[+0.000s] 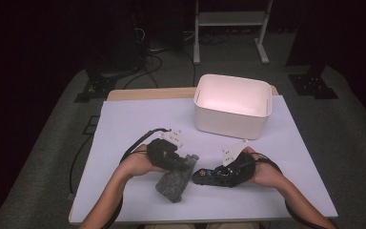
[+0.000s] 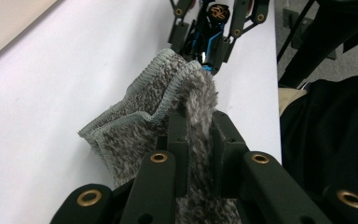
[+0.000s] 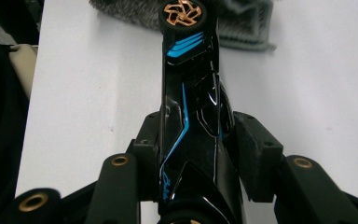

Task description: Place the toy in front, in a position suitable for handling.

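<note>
My left tongs [image 2: 196, 135] clamp the folded grey fluffy cloth [image 2: 154, 112], lifted over the white table [image 1: 124, 124]; my right tongs [image 3: 196, 149] grip the glossy black toy car with blue stripes [image 3: 191, 121], nose touching the cloth; risk: wiping pressure could twist the car loose, its slick body being held sideways.

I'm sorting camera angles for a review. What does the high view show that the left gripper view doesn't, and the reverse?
High view alone: the white plastic bin at the table's far side, and both forearms.

Left gripper view alone: the grey fuzzy cloth's stitched edge, and the left hand-held gripper pinching a fold of it.

Both: the grey fuzzy cloth, the black toy car with blue stripes held in the right hand-held gripper, and the white table cover.
</note>
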{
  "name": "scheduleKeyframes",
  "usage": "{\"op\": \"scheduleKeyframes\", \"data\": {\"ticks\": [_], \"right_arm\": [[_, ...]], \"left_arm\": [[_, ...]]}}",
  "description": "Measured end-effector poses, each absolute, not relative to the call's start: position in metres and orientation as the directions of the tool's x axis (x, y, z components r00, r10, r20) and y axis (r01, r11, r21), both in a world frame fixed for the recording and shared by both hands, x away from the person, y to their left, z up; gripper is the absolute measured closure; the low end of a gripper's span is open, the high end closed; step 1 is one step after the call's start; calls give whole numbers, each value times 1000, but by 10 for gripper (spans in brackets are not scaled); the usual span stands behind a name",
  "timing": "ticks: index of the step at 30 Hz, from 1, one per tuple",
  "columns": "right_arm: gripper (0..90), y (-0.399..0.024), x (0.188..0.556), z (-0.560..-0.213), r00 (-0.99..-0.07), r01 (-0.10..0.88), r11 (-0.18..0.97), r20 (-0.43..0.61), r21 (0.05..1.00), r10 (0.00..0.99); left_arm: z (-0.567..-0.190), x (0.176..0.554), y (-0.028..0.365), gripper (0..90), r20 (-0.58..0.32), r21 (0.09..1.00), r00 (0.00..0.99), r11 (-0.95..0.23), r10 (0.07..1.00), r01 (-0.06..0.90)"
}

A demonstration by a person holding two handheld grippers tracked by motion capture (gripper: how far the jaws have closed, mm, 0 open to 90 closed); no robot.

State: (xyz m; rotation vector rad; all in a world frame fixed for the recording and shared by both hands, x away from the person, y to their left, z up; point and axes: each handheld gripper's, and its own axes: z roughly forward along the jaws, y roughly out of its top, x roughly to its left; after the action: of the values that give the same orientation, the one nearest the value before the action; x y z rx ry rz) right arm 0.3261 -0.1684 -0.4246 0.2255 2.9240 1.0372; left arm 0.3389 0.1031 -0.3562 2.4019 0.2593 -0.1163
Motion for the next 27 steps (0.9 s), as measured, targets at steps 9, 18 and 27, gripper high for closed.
{"op": "scheduleKeyframes", "data": {"ticks": [9,18,27], "right_arm": [[487,-172,322,-422,-979,193,741,75,643,190],[413,-176,316,-417,-968,249,719,139,648,210],[366,-176,315,-416,-960,279,705,184,652,210]], "left_arm": [[-370,339,102,790,-180,620,972,-749,155,234],[-381,334,84,789,-205,616,973,-759,103,210],[-384,328,73,790,-209,605,976,-776,61,178]]}}
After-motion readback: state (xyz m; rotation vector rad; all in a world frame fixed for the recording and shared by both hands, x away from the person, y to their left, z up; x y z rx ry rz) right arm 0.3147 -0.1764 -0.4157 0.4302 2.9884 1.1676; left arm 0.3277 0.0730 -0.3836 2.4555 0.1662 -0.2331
